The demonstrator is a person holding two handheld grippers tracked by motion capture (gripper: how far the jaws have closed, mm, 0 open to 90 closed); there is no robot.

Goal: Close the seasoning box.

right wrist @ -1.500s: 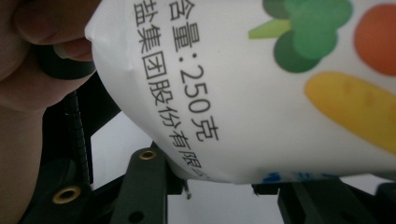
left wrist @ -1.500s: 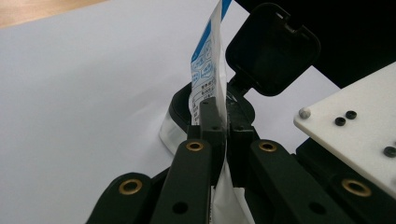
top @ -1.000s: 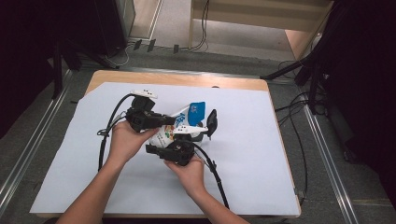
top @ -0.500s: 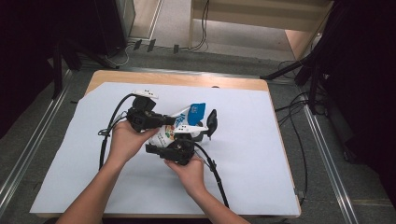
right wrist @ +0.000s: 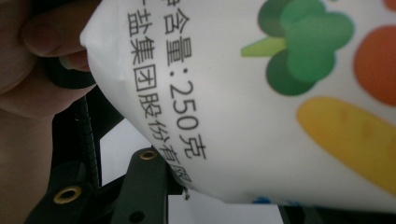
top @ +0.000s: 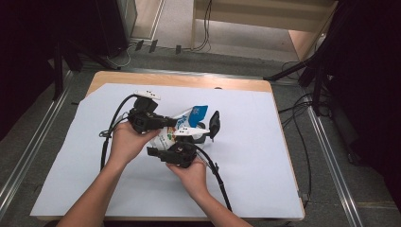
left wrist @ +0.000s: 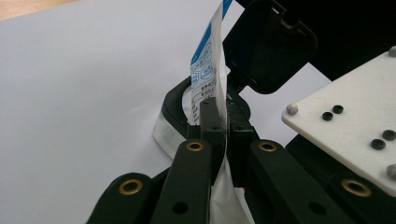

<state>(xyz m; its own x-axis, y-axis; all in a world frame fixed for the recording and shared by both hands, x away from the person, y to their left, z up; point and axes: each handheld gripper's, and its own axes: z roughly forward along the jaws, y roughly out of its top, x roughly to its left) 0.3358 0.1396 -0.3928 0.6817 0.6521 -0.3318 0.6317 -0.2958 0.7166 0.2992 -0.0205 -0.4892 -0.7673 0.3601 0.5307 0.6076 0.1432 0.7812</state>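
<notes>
My left gripper had clamped the salt bag edge; the right gripper jaws just eased wider around its body, so pouring into the container looked close.

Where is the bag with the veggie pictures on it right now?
The bag is near the middle of the table's white sheet in the high view, between the left gripper, whose jaws pinch its edge, and the right gripper, beside a black box with an open lid.

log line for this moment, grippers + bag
left gripper: shut on bag | right gripper: jaws just opening, bag between them | box: lid open, under bag
</notes>
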